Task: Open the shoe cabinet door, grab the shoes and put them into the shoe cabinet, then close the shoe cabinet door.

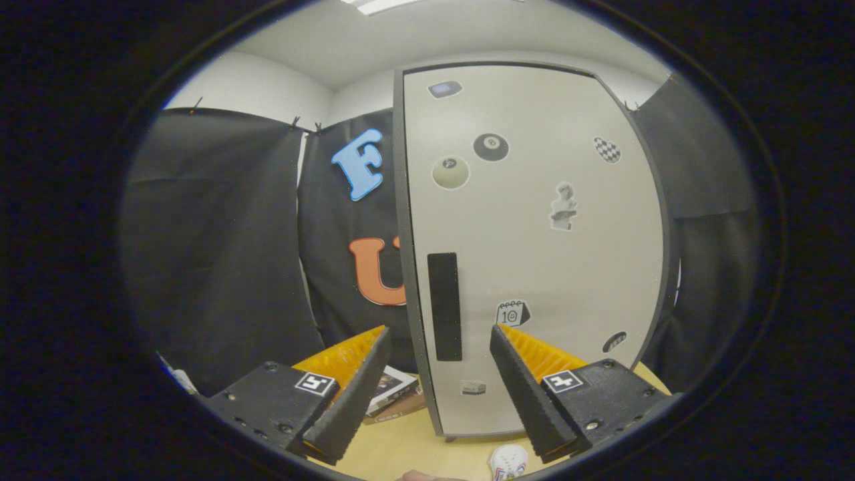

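A tall pale shoe cabinet [534,254] with a dark frame stands on the wooden table [407,444], just beyond my fingers. Its door is shut and carries several stickers. A black vertical handle [445,306] runs near the door's left edge, straight ahead in the gap between my fingers. My gripper [441,341] is open and holds nothing. A bit of a white shoe [509,461] with coloured trim lies on the table below the right finger [528,384], close to me.
A small box or booklet [393,393] lies on the table left of the cabinet, behind the left finger. Black cloth walls close the booth on the left, back and right. Part of a hand [417,475] shows nearest to me, by the shoe.
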{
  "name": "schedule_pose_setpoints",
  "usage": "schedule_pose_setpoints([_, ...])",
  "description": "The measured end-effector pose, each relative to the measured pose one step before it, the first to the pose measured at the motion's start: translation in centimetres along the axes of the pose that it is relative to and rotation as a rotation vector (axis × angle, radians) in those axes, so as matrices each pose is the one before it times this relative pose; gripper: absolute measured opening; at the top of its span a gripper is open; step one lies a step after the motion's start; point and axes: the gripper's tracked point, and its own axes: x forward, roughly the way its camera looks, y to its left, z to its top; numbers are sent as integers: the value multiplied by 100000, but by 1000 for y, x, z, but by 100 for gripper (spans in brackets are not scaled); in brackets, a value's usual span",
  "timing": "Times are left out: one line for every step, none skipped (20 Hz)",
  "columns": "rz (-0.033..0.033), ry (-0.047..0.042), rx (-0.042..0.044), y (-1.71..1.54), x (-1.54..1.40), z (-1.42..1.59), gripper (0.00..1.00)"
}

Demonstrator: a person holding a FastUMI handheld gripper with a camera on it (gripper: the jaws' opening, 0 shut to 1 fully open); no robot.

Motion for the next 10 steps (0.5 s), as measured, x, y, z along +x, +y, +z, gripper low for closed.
schedule_pose_setpoints([-167, 1655, -693, 165, 1128, -259, 96])
schedule_pose_setpoints([-861, 592, -765, -7, 925, -210, 95])
schedule_pose_setpoints([-348, -455, -221, 92, 920, 181, 91])
schedule_pose_setpoints([-1309, -604, -215, -153, 678, 205, 90])
schedule_pose_setpoints([-1851, -1751, -92, -218, 484, 499, 80])
schedule_pose_setpoints([-3372, -3006, 45, -579, 708, 629, 70])
schedule_pose_setpoints([163, -574, 1157, 52, 545, 219, 60])
schedule_pose_setpoints([-559, 613, 1024, 189, -8, 30, 49])
schedule_pose_setpoints([-542, 1089, 134, -28, 702, -153, 47])
schedule_pose_setpoints([-636, 721, -718, -146, 276, 7, 44])
